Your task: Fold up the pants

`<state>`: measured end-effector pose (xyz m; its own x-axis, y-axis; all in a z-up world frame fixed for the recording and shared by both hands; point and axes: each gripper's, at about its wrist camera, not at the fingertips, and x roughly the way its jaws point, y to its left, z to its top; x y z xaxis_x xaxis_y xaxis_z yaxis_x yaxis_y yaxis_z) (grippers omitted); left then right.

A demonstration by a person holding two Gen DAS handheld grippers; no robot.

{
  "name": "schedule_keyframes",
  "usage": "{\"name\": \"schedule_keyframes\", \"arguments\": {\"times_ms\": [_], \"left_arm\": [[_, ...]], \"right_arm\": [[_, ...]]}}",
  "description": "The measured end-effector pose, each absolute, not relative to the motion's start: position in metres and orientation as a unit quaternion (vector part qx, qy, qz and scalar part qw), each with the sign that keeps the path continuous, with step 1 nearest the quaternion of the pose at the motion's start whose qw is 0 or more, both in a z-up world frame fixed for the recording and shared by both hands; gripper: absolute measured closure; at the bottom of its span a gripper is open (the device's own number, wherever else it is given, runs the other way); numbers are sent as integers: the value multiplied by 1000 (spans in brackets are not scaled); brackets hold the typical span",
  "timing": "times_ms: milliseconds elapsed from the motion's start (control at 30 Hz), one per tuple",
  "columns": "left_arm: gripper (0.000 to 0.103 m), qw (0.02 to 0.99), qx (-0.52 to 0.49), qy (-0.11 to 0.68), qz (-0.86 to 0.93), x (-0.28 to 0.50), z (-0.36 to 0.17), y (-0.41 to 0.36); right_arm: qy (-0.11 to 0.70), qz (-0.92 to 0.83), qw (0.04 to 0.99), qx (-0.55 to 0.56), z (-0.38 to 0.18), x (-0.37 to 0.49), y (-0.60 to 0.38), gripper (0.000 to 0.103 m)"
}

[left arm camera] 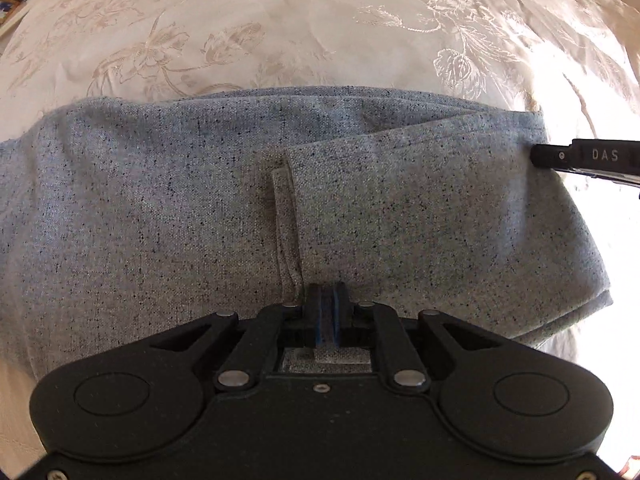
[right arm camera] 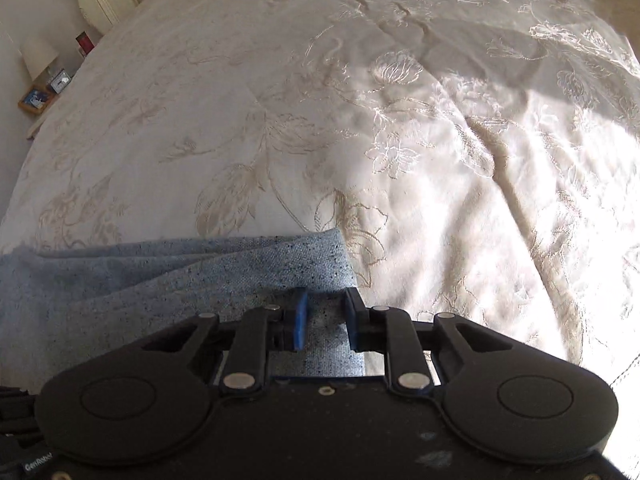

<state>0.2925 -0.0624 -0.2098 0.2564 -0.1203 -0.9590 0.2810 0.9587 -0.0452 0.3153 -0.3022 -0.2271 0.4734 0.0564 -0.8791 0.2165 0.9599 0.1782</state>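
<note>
Cream floral bedspread (left arm camera: 280, 32) carries the grey pants (left arm camera: 160, 200), folded, long axis running left-right across mid-frame. Left gripper (left arm camera: 326, 300) has its fingers pressed together over the cloth; right gripper (right arm camera: 326, 320) fingers stand apart above the pants' right end.

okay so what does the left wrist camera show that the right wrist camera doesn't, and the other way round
Only the left wrist view shows the left gripper, its fingers closed together at the near edge of the pants, a hem end folded back on top, and the right gripper reaching in from the side. Only the right wrist view shows the right gripper with fingers apart over a corner of the cloth, plus a lamp and clock beside the bed. Both show the embroidered bedspread.
</note>
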Motion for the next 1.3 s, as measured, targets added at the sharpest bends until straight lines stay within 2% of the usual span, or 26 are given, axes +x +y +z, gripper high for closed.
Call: {"name": "schedule_keyframes", "arguments": {"times_ms": [233, 367, 600, 700, 767, 1033, 1300], "left_arm": [[87, 807, 73, 578, -94, 278, -187, -45], [87, 803, 81, 585, -85, 275, -195, -46], [87, 793, 80, 601, -65, 284, -216, -48], [87, 802, 65, 592, -53, 287, -199, -33], [87, 809, 57, 584, -37, 283, -183, -19], [87, 827, 11, 559, 58, 272, -120, 46], [87, 829, -28, 546, 118, 277, -98, 103]], "right_arm": [[476, -24, 863, 166, -193, 279, -309, 82], [470, -9, 869, 156, -182, 243, -301, 82], [520, -20, 843, 138, -218, 210, -290, 85], [523, -25, 841, 138, -220, 211, -289, 85], [521, -24, 842, 140, -216, 212, -288, 81], [496, 7, 856, 149, -185, 206, -287, 79], [485, 46, 858, 163, -175, 211, -269, 79]]}}
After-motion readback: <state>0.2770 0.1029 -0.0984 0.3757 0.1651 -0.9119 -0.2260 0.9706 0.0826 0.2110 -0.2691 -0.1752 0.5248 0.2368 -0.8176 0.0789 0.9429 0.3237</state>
